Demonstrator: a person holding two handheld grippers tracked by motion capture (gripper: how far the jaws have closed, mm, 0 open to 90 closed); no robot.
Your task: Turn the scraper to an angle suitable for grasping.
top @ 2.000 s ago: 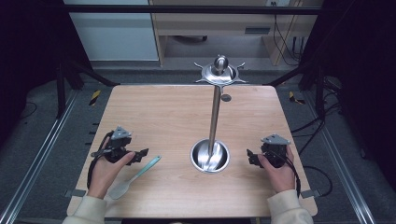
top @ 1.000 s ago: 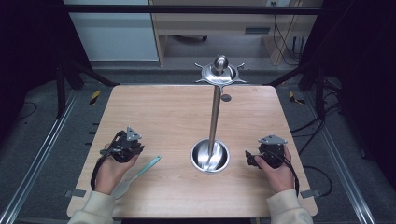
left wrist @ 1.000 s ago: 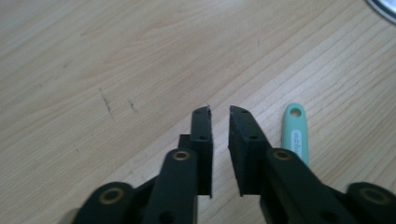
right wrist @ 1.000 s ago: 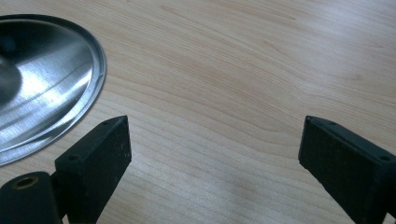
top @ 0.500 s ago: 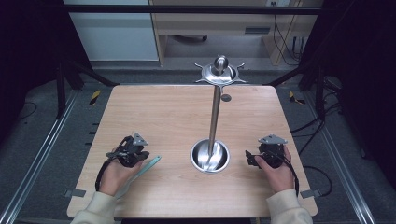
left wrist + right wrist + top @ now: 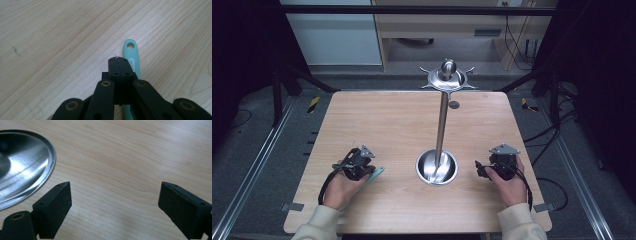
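- The left gripper [image 6: 362, 165] sits near the front left of the wooden table [image 6: 382, 120], held in the person's left hand [image 6: 343, 186].
- In the left gripper view its jaws are pressed together with nothing between them, their tips [image 6: 119, 60] above the table.
- A mint-green handle [image 6: 131, 56] with a hole at its end lies flat on the table just beside and partly under those jaws; in the high view its tip [image 6: 377, 173] shows beside the gripper.
- The right gripper [image 6: 482, 169] rests near the front right, held in the right hand [image 6: 508, 181], its jaws spread wide over bare wood.
- A steel stand [image 6: 442, 120] rises from a round dish base [image 6: 437, 167] between the two grippers; the dish's rim [image 6: 51, 157] lies near the right gripper.
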